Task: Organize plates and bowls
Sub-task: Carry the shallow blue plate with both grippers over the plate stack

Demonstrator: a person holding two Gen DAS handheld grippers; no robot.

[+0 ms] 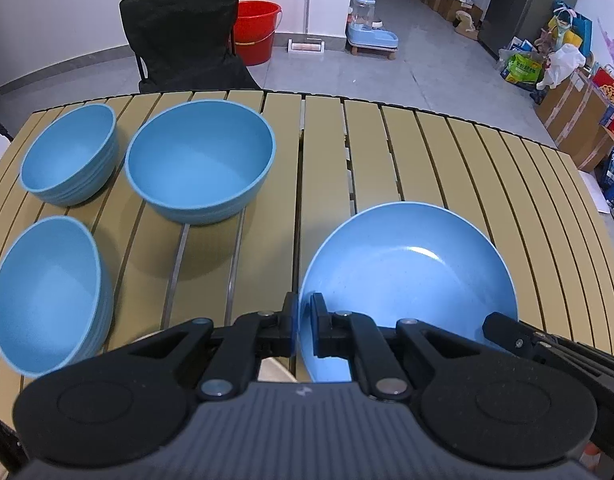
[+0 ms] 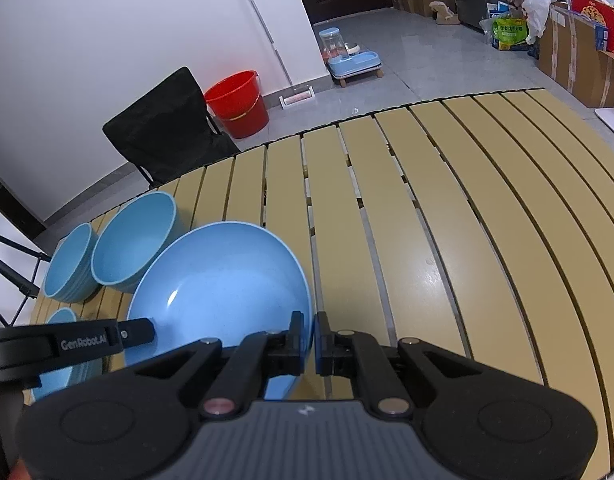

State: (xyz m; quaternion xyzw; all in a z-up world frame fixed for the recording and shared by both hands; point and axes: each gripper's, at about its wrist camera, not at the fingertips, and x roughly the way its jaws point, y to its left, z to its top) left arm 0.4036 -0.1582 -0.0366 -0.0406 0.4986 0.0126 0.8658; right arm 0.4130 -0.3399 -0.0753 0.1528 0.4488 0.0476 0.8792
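Observation:
A wide blue plate [image 1: 411,276] [image 2: 223,280] is held between both grippers over the slatted tan table [image 1: 427,152] [image 2: 447,240]. My left gripper [image 1: 303,308] is shut on the plate's left rim. My right gripper [image 2: 311,328] is shut on the opposite rim, and one of its fingers [image 1: 507,332] shows at the plate's far side in the left wrist view. Three blue bowls stand to the left of the plate: a large one [image 1: 201,160] [image 2: 135,240], a smaller one [image 1: 71,152] [image 2: 67,264] at the far left, and a near one [image 1: 47,296], partly hidden in the right wrist view.
A black folding chair [image 1: 183,32] [image 2: 163,132] stands behind the table's far edge, with a red bucket [image 1: 255,32] [image 2: 239,104] beside it. A blue pet feeder [image 1: 371,28], boxes and bags [image 1: 567,64] line the floor at the right.

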